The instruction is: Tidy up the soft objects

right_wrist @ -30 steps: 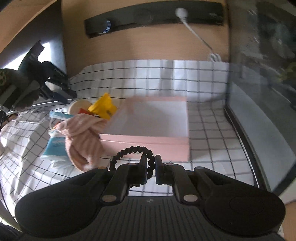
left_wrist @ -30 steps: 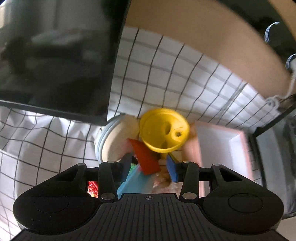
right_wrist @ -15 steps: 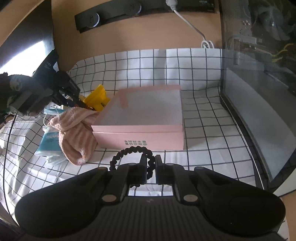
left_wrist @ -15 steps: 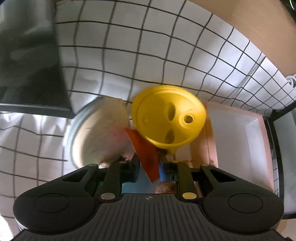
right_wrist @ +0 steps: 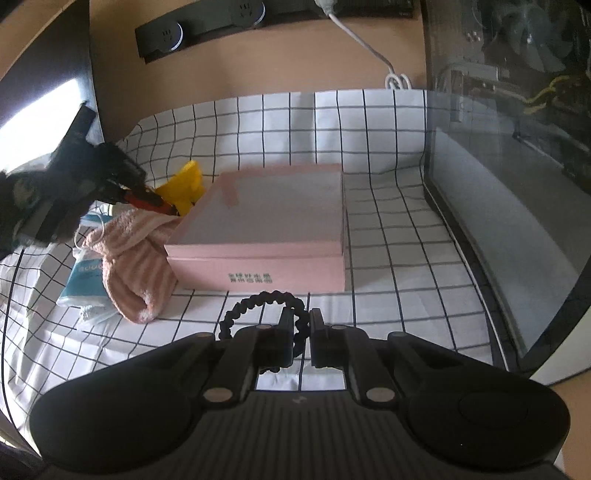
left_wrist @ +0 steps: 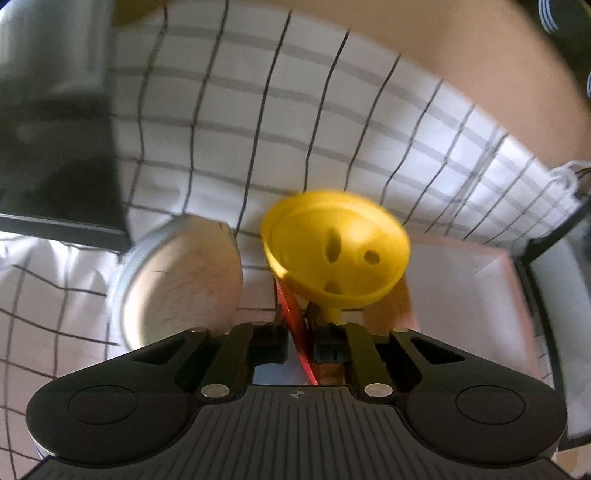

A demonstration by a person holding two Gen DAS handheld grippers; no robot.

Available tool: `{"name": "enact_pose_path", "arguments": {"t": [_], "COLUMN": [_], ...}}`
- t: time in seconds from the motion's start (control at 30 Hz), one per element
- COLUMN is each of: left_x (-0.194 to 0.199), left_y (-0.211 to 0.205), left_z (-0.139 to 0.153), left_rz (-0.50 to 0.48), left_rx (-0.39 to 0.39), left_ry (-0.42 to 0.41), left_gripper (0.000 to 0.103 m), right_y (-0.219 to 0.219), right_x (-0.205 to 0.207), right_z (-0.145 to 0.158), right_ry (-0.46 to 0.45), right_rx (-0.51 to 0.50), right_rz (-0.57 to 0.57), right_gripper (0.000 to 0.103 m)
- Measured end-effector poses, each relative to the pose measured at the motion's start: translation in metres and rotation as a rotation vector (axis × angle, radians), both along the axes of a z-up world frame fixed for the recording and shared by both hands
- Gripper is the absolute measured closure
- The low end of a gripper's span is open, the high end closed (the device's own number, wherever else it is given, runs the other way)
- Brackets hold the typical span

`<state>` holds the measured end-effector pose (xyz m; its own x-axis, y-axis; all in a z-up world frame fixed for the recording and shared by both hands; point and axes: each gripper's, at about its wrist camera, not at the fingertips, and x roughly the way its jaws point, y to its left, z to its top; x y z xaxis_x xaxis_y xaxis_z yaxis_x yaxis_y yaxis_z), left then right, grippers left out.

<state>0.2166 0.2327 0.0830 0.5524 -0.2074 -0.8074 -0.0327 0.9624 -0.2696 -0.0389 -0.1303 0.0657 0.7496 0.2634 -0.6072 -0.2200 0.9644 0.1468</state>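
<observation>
My left gripper (left_wrist: 300, 334) is shut on a thin red piece (left_wrist: 291, 314) with a yellow funnel-shaped toy (left_wrist: 336, 254) just beyond its tips; it also shows in the right wrist view (right_wrist: 147, 197), lifted beside the pink box (right_wrist: 273, 210). My right gripper (right_wrist: 302, 332) is shut on a black braided hair tie (right_wrist: 258, 306) above the checked cloth. A pink striped towel (right_wrist: 129, 258) lies left of the box, over a blue tissue pack (right_wrist: 83, 278).
A round white tin (left_wrist: 177, 280) sits left of the yellow toy. A glass-sided case (right_wrist: 517, 184) stands at the right. A dark monitor (left_wrist: 55, 129) is at the left. A wall power strip (right_wrist: 207, 29) and white cable (right_wrist: 373, 51) are behind.
My left gripper closed on the red piece and has lifted it with the yellow toy. My right gripper, holding the hair tie, has risen a little.
</observation>
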Motion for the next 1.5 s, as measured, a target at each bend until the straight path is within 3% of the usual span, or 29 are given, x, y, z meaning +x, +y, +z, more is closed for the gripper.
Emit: {"name": "enact_pose_path", "arguments": {"t": [0.17,0.3,0.4,0.63,0.8,0.87,1.03,1.17,1.27,1.4,1.5], "left_x": [-0.048,-0.102,-0.131,-0.148,-0.121,-0.101,-0.060,-0.045,-0.033,-0.040,-0.045], "left_y": [0.012,0.003,-0.013,-0.001,0.038,0.050,0.052,0.046,0.040,0.041,0.041], "left_z": [0.033,0.070,0.085,0.078,0.073,0.066,0.040,0.032,0.027,0.033,0.044], "left_rz": [-0.001,-0.056,-0.099,-0.015,0.157,0.204,0.238,0.220,0.226,0.222,0.184], "left_rx": [-0.031,-0.052,-0.023,-0.121,-0.251,-0.267,-0.209,-0.215,-0.135,-0.133,-0.058], "left_ry": [-0.155,-0.290,-0.329,-0.281,-0.179,-0.113,0.063,0.076,0.093,0.082,0.064], "left_gripper": [0.092,0.092,0.092,0.089,0.086,0.085,0.084,0.084,0.084,0.084,0.084], "right_y": [0.004,0.009,0.013,0.031,0.044,0.047,0.044,0.035,0.031,0.027,0.025], "right_x": [0.002,0.001,0.000,0.002,0.005,0.003,0.000,0.003,0.003,0.003,0.005], "right_z": [0.007,0.009,0.006,0.007,0.009,0.009,0.005,0.000,-0.002,-0.003,-0.006], "right_ry": [-0.024,-0.031,-0.021,-0.034,-0.050,-0.057,-0.053,-0.028,-0.027,-0.026,-0.009], "right_rx": [-0.020,-0.028,-0.027,-0.024,-0.017,-0.016,-0.019,-0.014,-0.020,-0.020,-0.012], "right_rz": [0.049,0.085,0.102,0.161,0.182,0.192,0.181,0.145,0.127,0.108,0.097], "right_gripper": [0.095,0.095,0.095,0.095,0.095,0.095,0.095,0.095,0.095,0.095,0.095]}}
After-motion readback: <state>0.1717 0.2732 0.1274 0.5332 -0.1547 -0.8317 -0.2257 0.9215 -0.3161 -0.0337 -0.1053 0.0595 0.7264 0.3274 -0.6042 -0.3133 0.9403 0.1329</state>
